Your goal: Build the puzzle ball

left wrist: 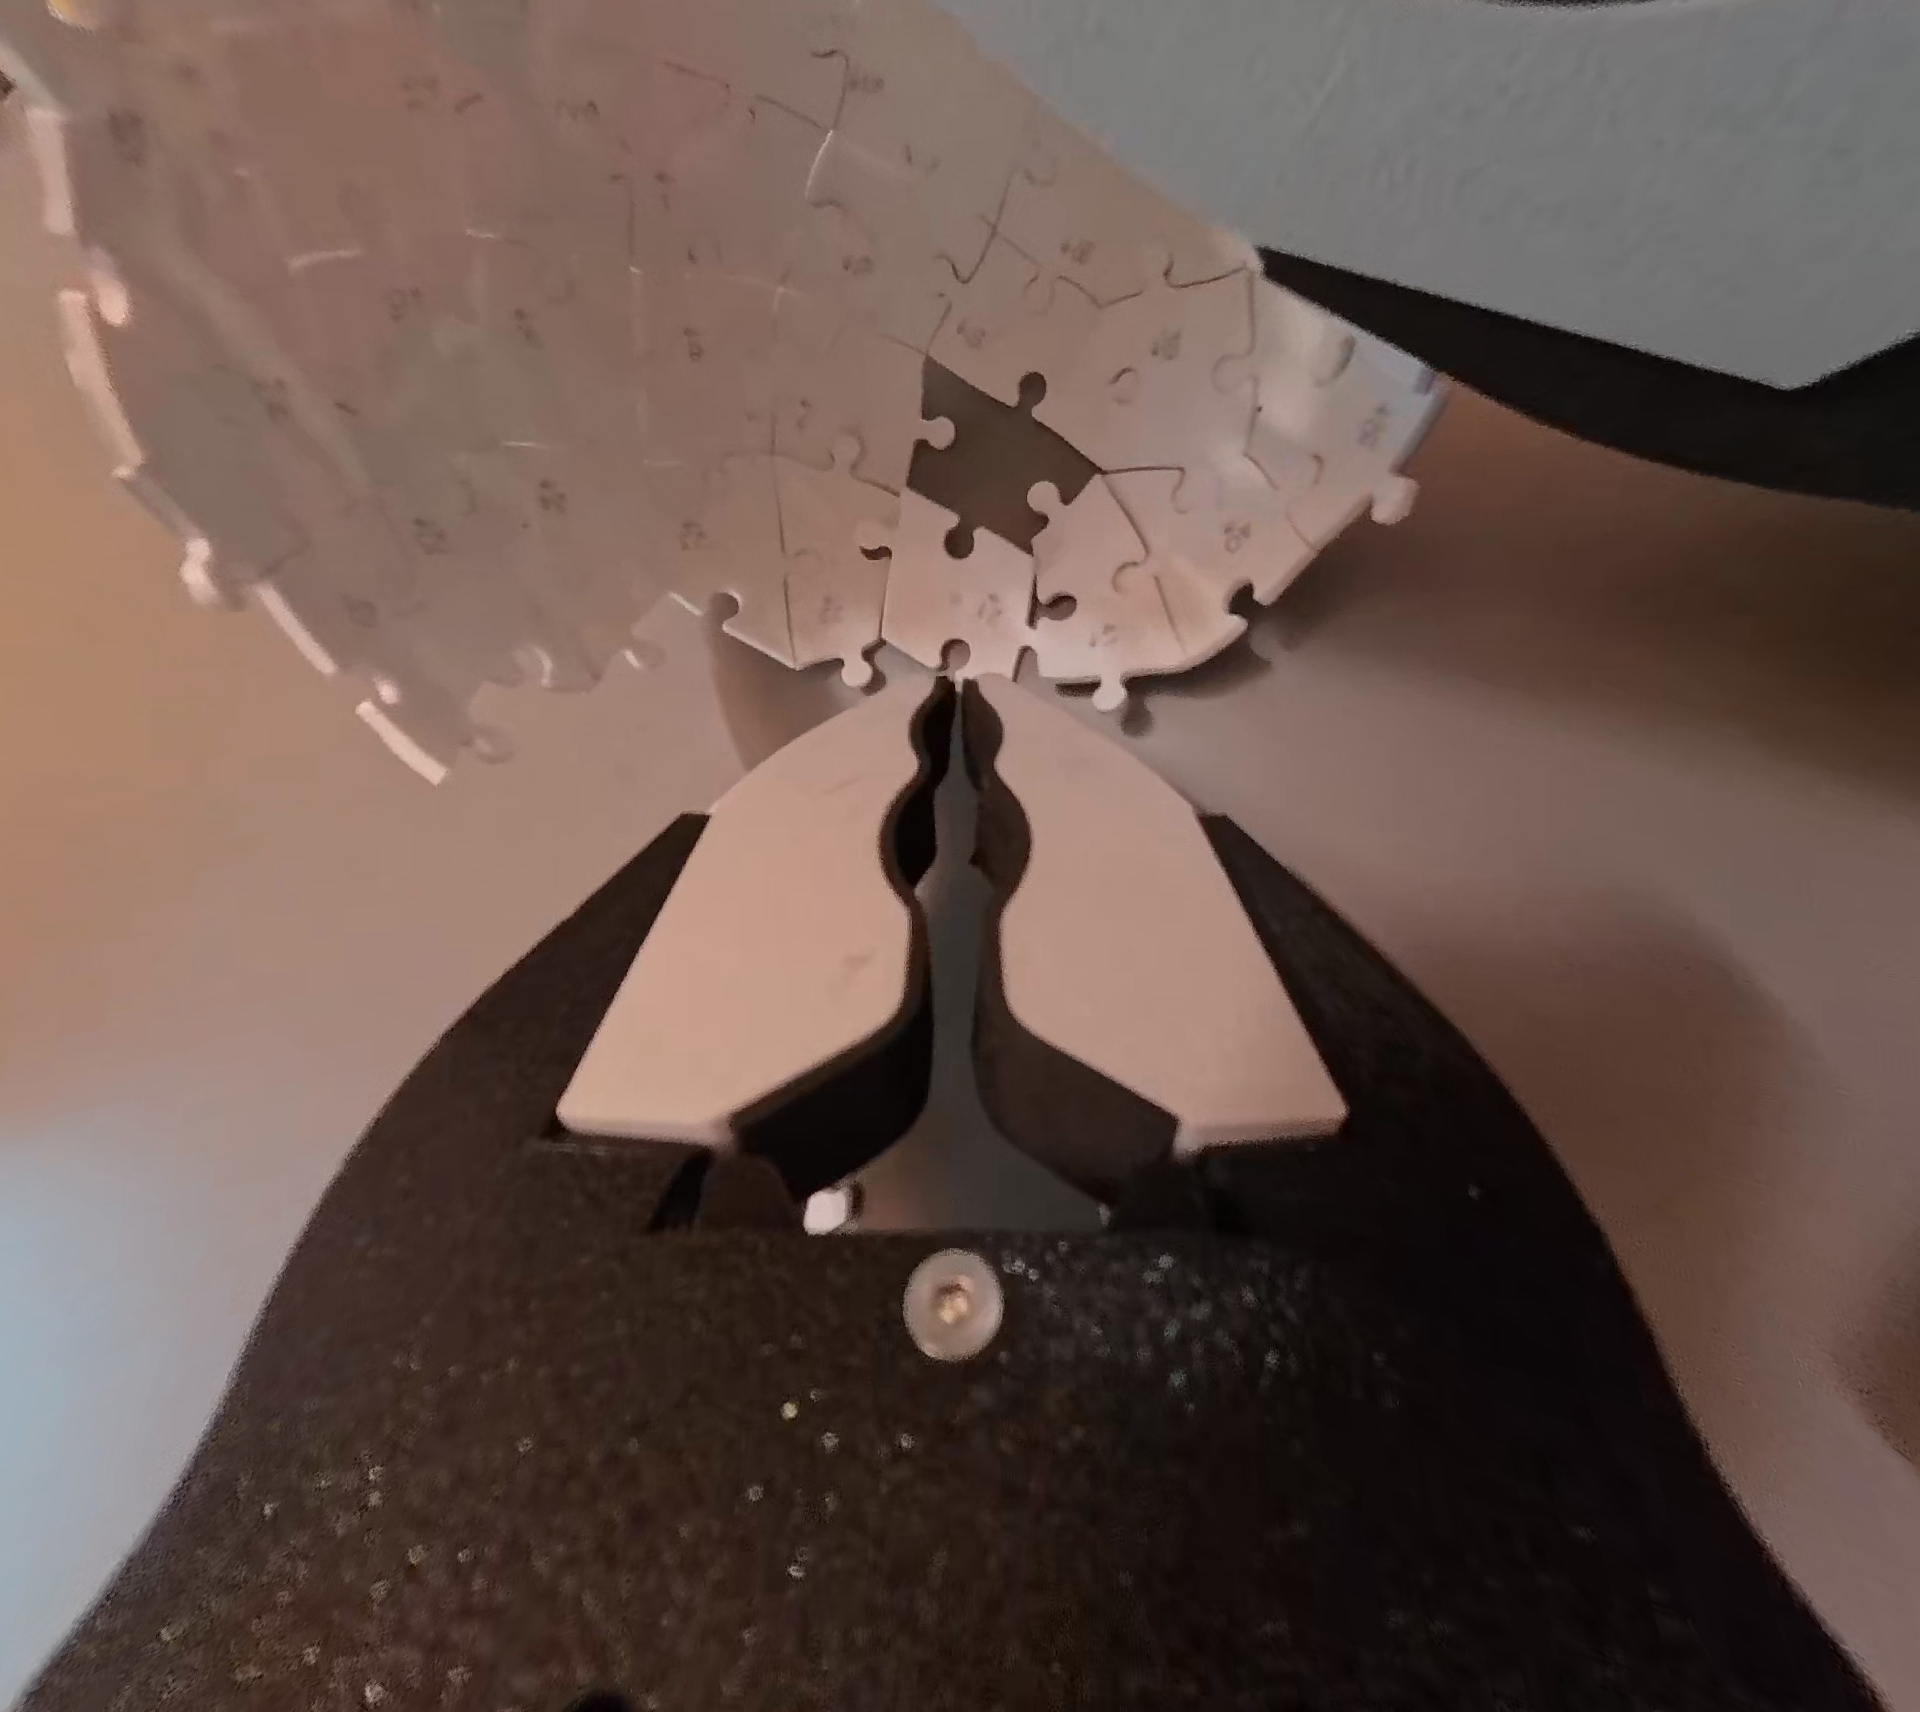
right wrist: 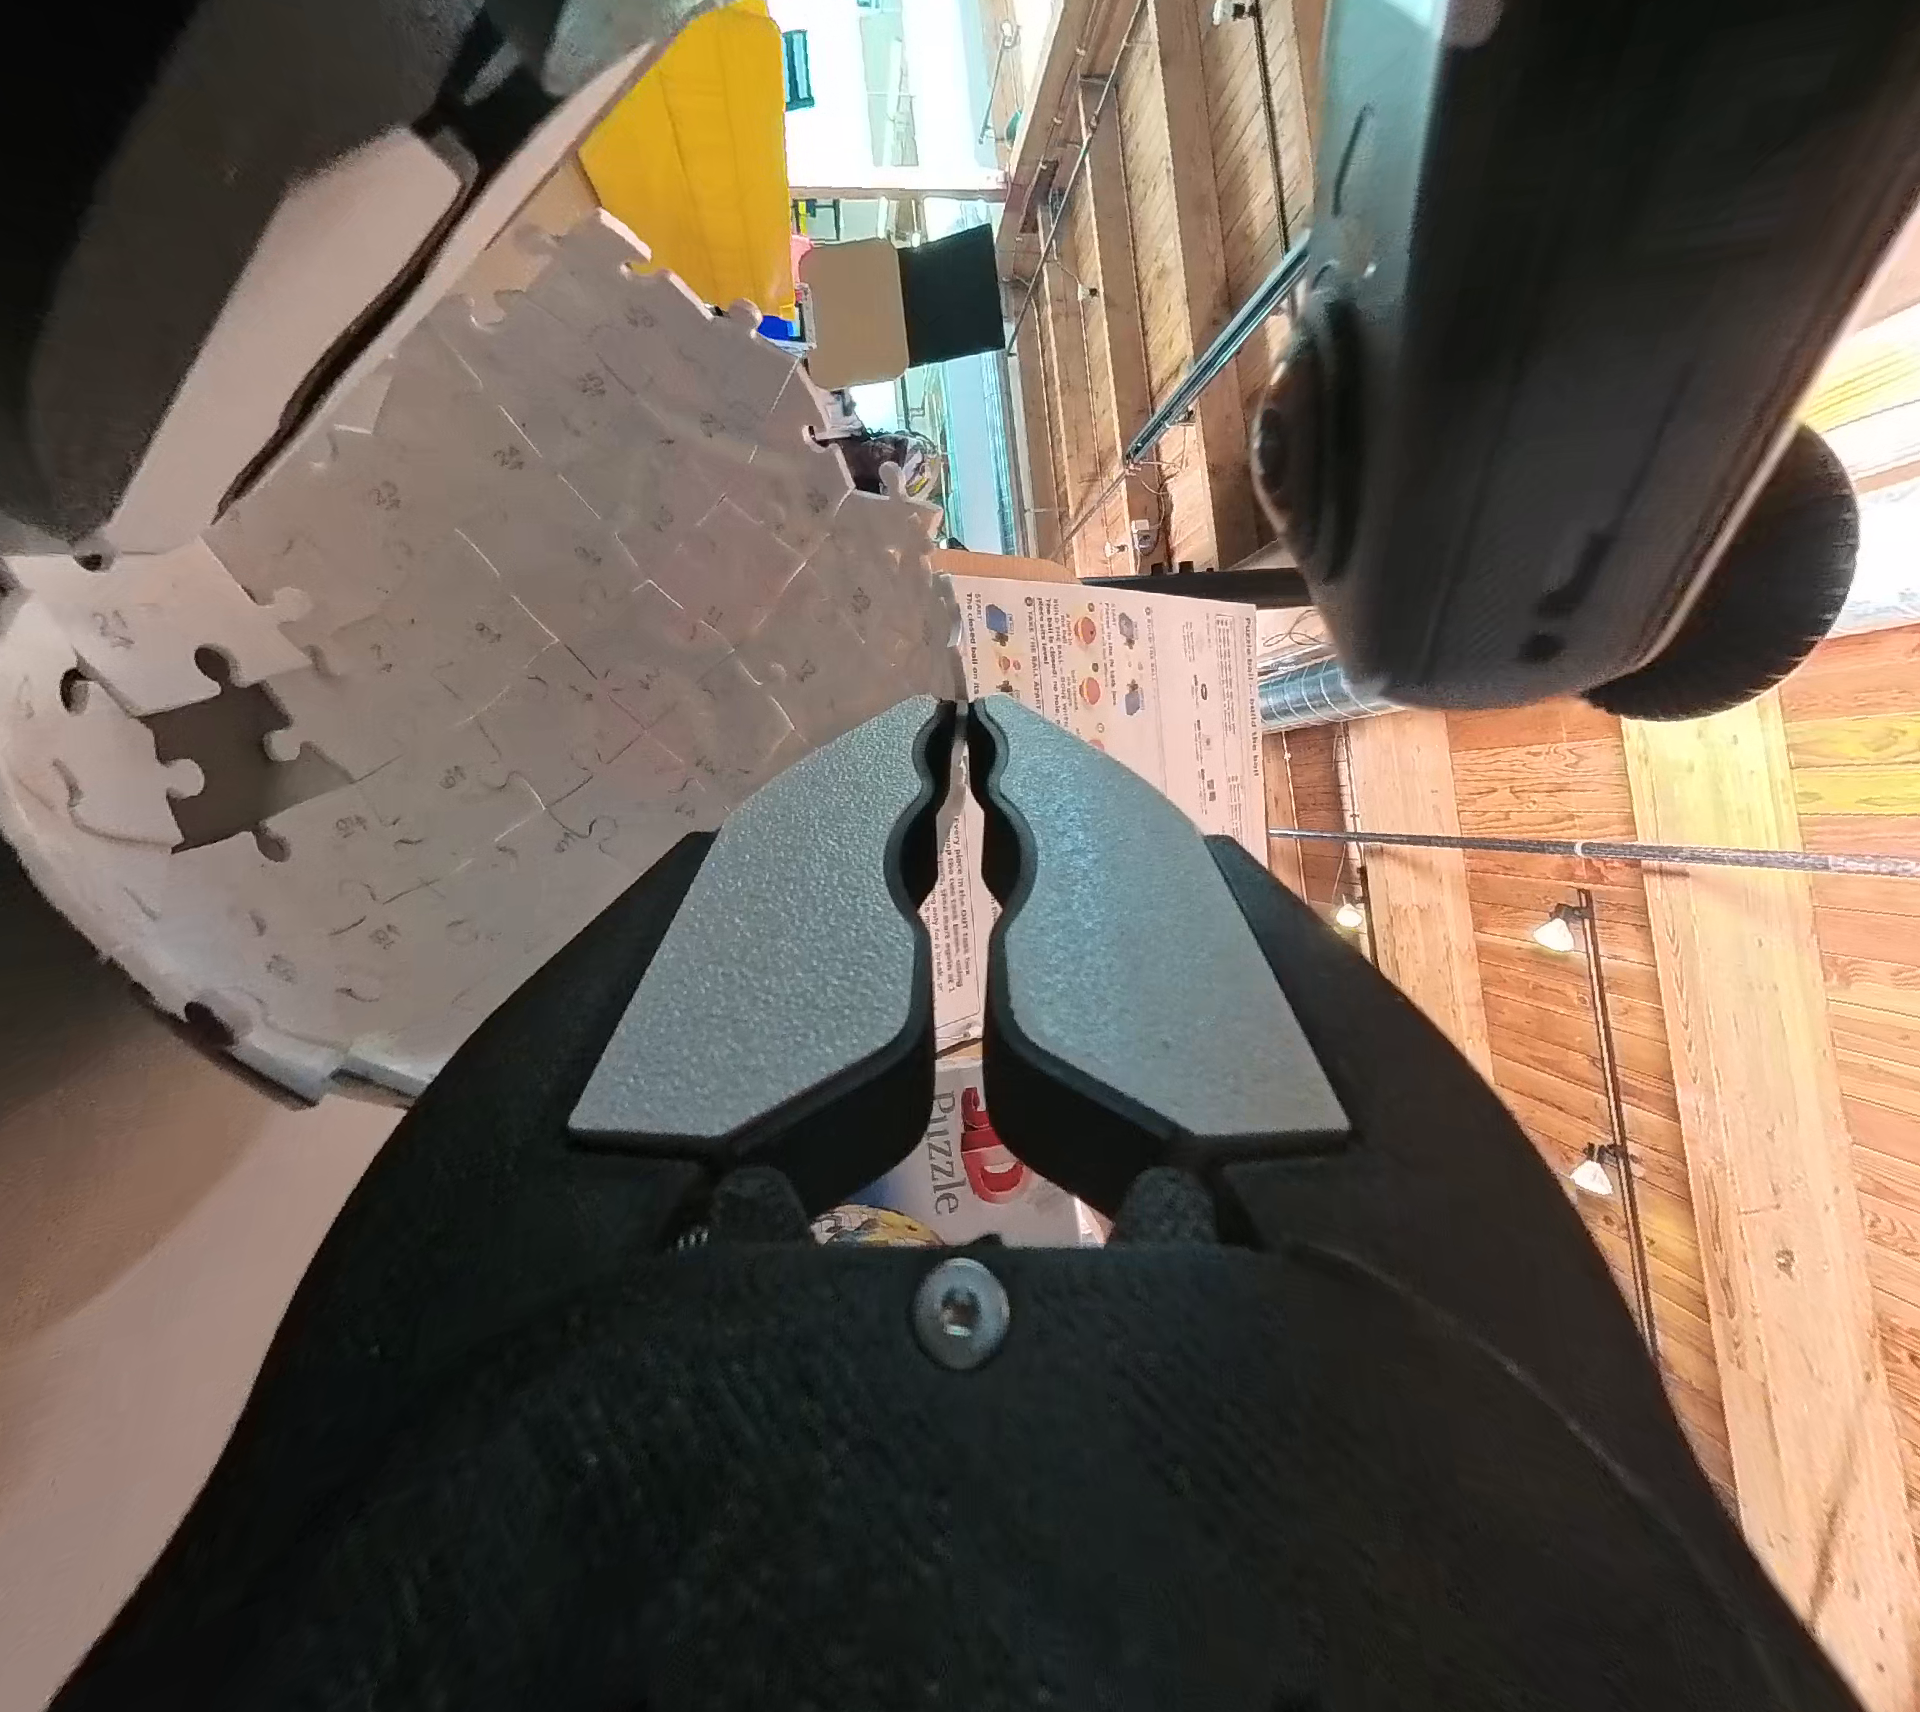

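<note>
Left wrist view has the left gripper [left wrist: 958, 683] with its jaws pressed together on the near rim of the pale curved shell of interlocked plastic puzzle pieces [left wrist: 582, 374], pinching a tab at the bottom edge, so the half-built puzzle ball hangs in the air above a tan surface [left wrist: 1507, 779]. Just beyond that grip, a piece-shaped hole [left wrist: 987, 457] interrupts the shell. In the right wrist view the right gripper [right wrist: 962, 708] also has its jaws closed, apparently on the shell's right edge, though the contact itself is hard to make out. Judged from this, the step is steadying the shell between two grips; doing it well means keeping both pinches light and moving them together, since twisting one against the other could pop the seams near the hole. Only the right wrist view shows the room: a wooden plank ceiling [right wrist: 1558, 883], a printed instruction sheet [right wrist: 1143, 696] and the left gripper's dark body. Only the left wrist view shows the pinched tab clearly.
</note>
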Demonstrator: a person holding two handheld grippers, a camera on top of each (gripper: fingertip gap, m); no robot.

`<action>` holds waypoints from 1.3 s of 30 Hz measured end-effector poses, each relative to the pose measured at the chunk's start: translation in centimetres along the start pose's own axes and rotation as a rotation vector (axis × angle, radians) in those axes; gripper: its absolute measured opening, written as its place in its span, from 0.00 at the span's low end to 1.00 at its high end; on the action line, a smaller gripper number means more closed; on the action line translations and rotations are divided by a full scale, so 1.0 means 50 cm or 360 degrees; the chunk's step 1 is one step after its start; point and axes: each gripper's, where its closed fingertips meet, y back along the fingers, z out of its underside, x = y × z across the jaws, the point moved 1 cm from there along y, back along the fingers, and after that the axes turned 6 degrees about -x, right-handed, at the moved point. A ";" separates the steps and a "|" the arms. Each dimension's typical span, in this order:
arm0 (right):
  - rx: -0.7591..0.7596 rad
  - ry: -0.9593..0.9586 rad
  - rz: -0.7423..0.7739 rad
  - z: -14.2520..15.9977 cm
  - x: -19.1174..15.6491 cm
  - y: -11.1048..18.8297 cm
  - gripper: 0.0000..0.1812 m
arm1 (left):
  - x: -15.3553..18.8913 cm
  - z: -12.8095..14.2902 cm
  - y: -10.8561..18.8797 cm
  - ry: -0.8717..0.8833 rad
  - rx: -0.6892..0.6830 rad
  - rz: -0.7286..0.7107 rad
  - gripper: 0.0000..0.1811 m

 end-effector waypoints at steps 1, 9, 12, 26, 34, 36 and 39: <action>-0.0003 -0.0001 -0.0001 0.001 0.000 0.000 0.01 | -0.001 0.001 -0.002 0.0005 -0.0007 -0.0009 0.00; 0.0003 -0.0001 -0.0001 -0.001 0.000 0.000 0.01 | 0.001 -0.003 0.001 0.0027 0.0009 0.0012 0.03; 0.0000 -0.0005 -0.0002 0.000 0.000 0.000 0.01 | -0.007 -0.007 0.002 0.0030 0.0033 -0.0014 0.03; -0.0005 -0.0020 -0.0003 0.001 -0.001 0.000 0.01 | -0.028 -0.041 -0.014 -0.0037 0.0124 -0.0053 0.00; -0.0003 -0.0027 -0.0006 0.000 -0.002 0.001 0.01 | -0.030 -0.049 -0.031 -0.0086 0.0120 -0.0074 0.00; -0.0002 -0.0028 -0.0009 -0.001 -0.002 0.001 0.01 | -0.028 -0.047 -0.034 -0.0099 0.0106 -0.0078 0.00; 0.0004 -0.0027 -0.0010 -0.003 -0.003 0.002 0.01 | -0.027 -0.046 -0.035 -0.0098 0.0101 -0.0077 0.00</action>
